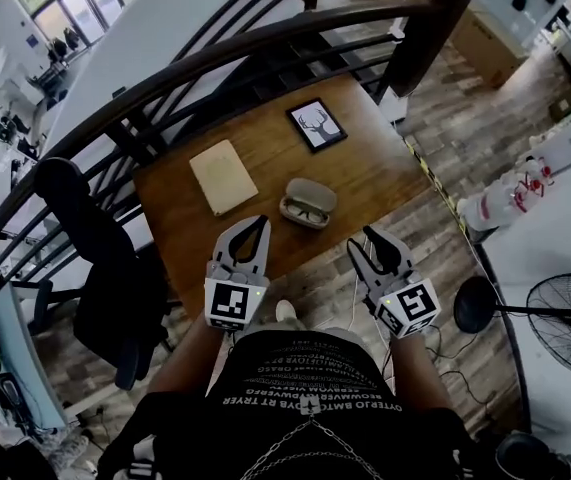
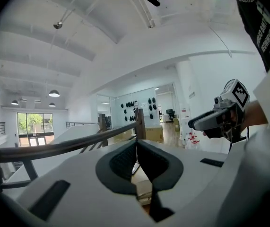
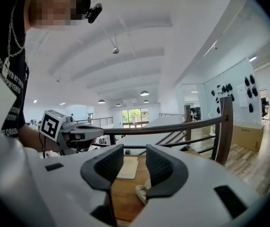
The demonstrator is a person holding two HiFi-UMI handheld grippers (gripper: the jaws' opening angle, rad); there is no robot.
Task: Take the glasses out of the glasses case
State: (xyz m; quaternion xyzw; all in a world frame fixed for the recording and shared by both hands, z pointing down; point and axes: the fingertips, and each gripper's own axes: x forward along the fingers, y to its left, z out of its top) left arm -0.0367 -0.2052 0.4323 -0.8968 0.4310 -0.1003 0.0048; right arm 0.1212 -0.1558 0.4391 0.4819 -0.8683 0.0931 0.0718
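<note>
An open grey glasses case lies near the front edge of the wooden table, with dark-framed glasses inside it. My left gripper hovers just left of the case and a little nearer to me, its tips touching and nothing between them. My right gripper hangs off the table's front right corner, open and empty. In the right gripper view the case peeks out beside the right jaw of my right gripper, and the left gripper shows at the left. The left gripper view shows its own shut tips.
A beige notebook lies left of the case and a framed deer picture at the back. A dark curved railing runs behind the table. A black chair stands at the left and a floor fan at the right.
</note>
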